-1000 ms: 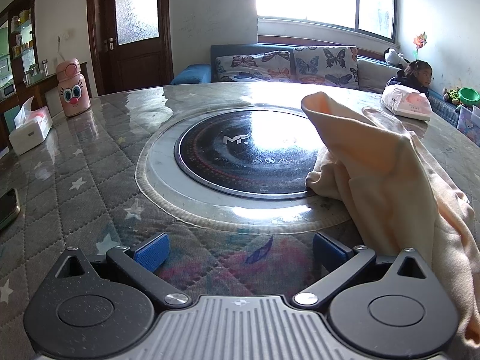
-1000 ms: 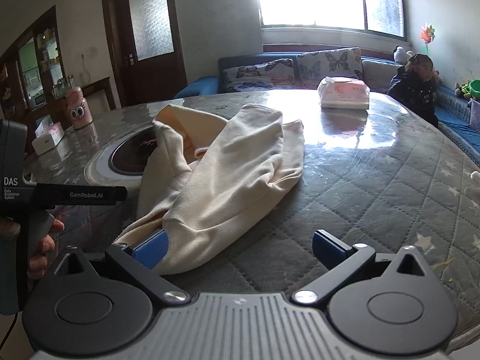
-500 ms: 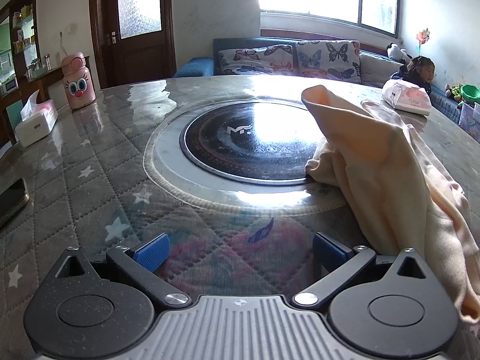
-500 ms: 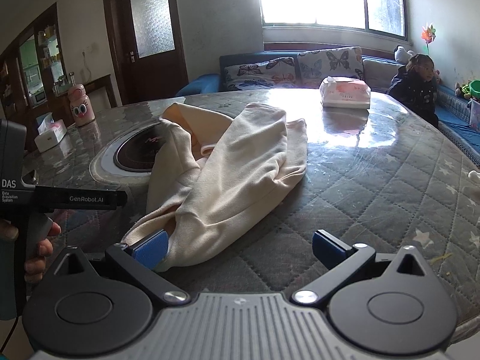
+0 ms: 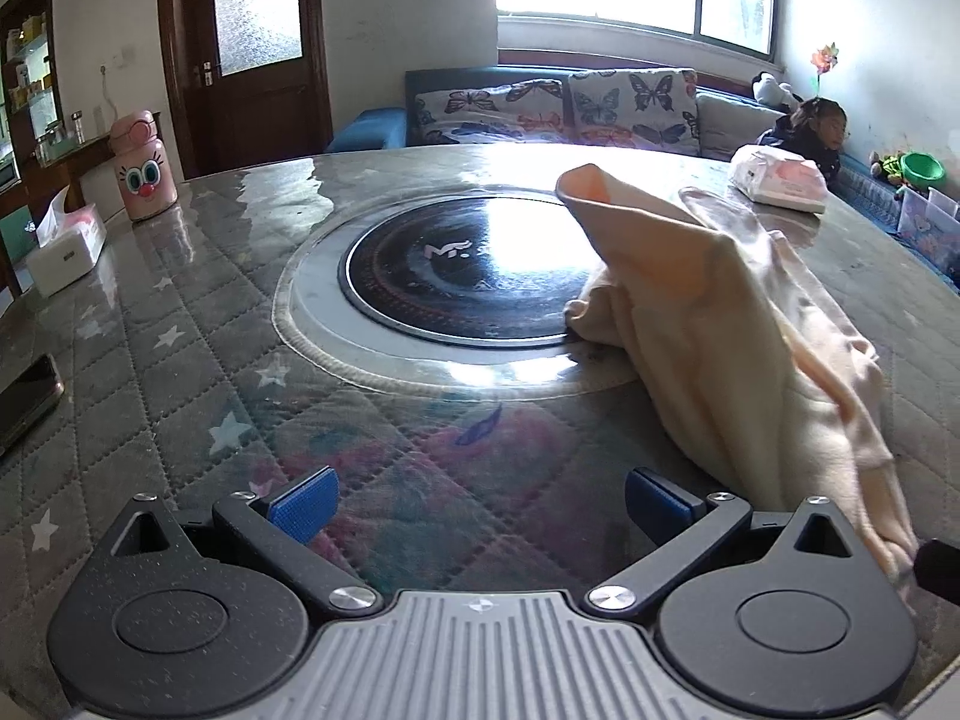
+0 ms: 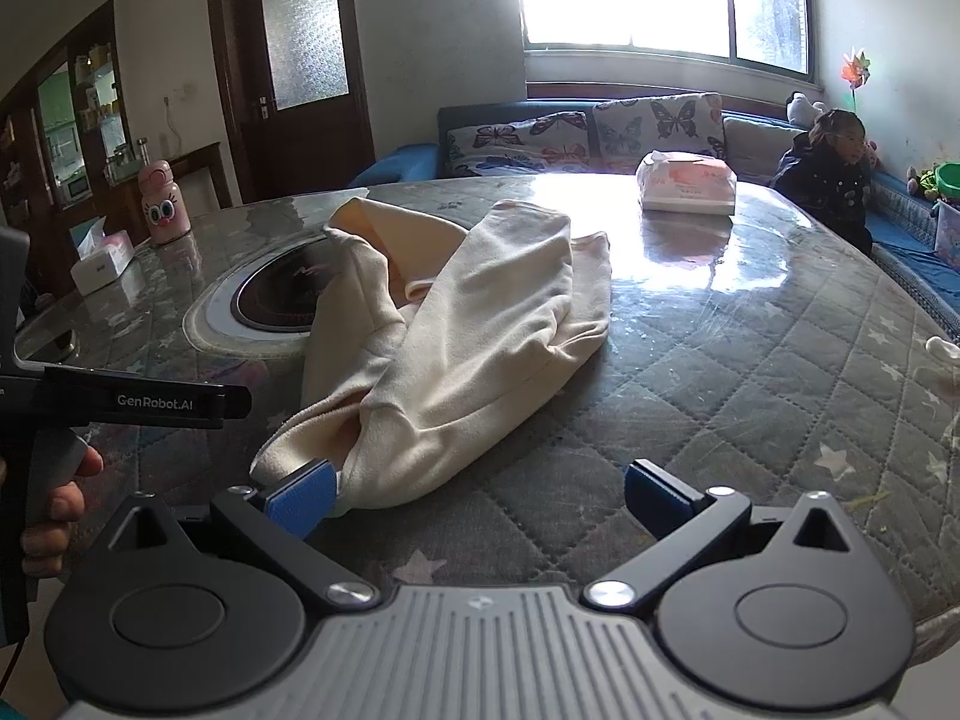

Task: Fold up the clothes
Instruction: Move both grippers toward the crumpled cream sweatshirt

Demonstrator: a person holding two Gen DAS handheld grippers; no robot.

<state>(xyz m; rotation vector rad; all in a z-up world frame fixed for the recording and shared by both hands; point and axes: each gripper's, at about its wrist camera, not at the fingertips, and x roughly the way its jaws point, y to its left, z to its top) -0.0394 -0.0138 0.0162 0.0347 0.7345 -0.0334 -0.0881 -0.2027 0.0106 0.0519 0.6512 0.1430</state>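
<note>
Blue pads of the right claw (image 6: pixel 477 495) are standing wide apart with nothing between them; its left pad (image 6: pixel 303 498) is touching, or sitting just in front of, the near hem of the garment (image 6: pixel 468 330). The left claw (image 5: pixel 477 504) is likewise gaping and empty over bare quilted counter (image 5: pixel 180 372), the garment lying just to its right. That cream garment is sprawling in a crumpled heap from the near counter edge out across the rim of the dark hob (image 5: pixel 456 276), one part standing up in a peak. A careless pinch at the hem risks catching a single layer, so the heap would be dragging rather than opening flat. Pulling it could be sweeping cloth further over the hob. Farther off, the tissue pack (image 6: pixel 687 186) is sitting well apart, unlikely to be snagged.
</note>
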